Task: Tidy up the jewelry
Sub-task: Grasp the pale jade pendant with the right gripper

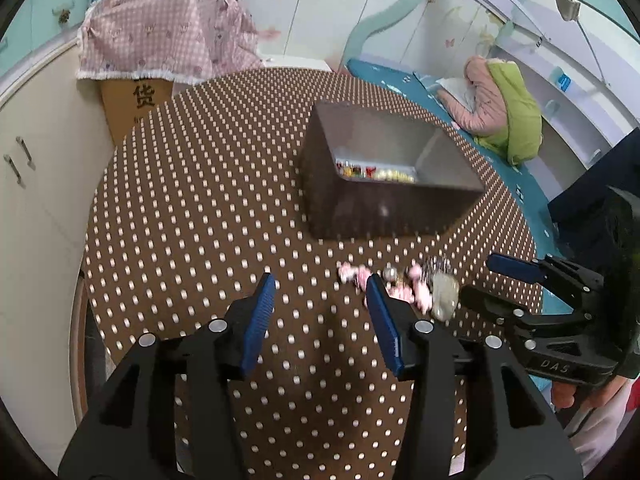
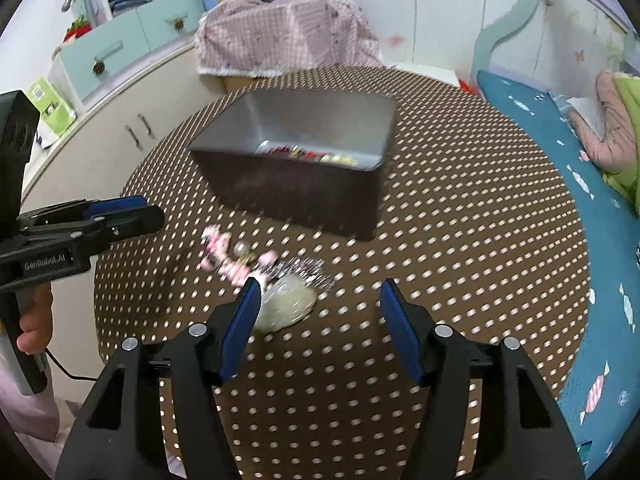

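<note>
Nearby, both claws (image 1: 322,286) (image 2: 320,294) agape, empty.

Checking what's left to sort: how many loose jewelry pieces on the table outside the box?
3, blur permitting: pink bead strand, silver chain and pale oval piece, clustered before the box. More beads lie inside the box; overlapping pieces may hide others.

- Pink checked cloth (image 1: 168,40) drapes a cardboard box (image 1: 136,100) beyond the table's far edge.
- Pink-and-green jacket (image 1: 504,108) lies on the blue-topped bench (image 2: 580,200) beside the table.
</note>
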The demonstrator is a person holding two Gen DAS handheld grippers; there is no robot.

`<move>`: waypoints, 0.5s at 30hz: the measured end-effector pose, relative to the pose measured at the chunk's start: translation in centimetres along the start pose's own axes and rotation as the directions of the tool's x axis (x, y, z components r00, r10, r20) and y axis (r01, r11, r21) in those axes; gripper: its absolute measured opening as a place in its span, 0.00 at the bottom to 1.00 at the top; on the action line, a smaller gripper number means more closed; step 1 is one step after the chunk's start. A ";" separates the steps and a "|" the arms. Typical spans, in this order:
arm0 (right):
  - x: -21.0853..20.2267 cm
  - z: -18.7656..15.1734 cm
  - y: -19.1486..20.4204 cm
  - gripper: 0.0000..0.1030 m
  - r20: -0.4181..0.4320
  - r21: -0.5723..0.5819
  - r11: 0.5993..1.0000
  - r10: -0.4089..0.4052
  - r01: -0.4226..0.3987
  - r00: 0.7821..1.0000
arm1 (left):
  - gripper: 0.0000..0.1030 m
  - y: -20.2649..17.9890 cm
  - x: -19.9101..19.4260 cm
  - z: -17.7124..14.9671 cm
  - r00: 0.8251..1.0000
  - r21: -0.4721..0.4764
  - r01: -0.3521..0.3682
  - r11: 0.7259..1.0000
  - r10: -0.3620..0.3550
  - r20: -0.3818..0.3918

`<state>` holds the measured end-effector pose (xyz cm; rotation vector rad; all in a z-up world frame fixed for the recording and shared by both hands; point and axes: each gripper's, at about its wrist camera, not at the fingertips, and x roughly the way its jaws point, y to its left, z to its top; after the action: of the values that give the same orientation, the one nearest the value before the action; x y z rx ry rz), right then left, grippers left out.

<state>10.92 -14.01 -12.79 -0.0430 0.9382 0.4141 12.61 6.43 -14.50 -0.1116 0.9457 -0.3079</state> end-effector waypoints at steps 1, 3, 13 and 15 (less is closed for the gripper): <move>0.3 -0.2 0.5 0.57 -0.008 -0.012 1.000 -0.003 0.003 1.000 | 0.47 -0.1 0.1 -0.4 1.000 -0.002 0.003 1.000 -0.003 -0.004; 0.6 -0.3 1.2 0.57 -0.018 -0.028 1.000 -0.003 0.003 1.000 | 0.48 -0.2 0.2 -1.1 1.000 -0.007 0.012 1.000 -0.013 -0.011; 2.5 -0.6 2.6 0.43 -0.024 -0.119 0.992 -0.042 0.039 0.999 | 0.49 -0.6 0.9 -2.4 0.998 -0.019 0.056 0.998 -0.057 -0.035; 2.5 -0.6 2.6 0.39 -0.020 -0.128 0.991 -0.040 0.037 0.999 | 0.49 -1.0 1.0 -2.4 0.998 -0.014 0.057 0.998 -0.058 -0.036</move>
<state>10.76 -10.92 -14.75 -0.1822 0.9312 0.4384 10.97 5.27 -16.44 -0.1454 0.9815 -0.3580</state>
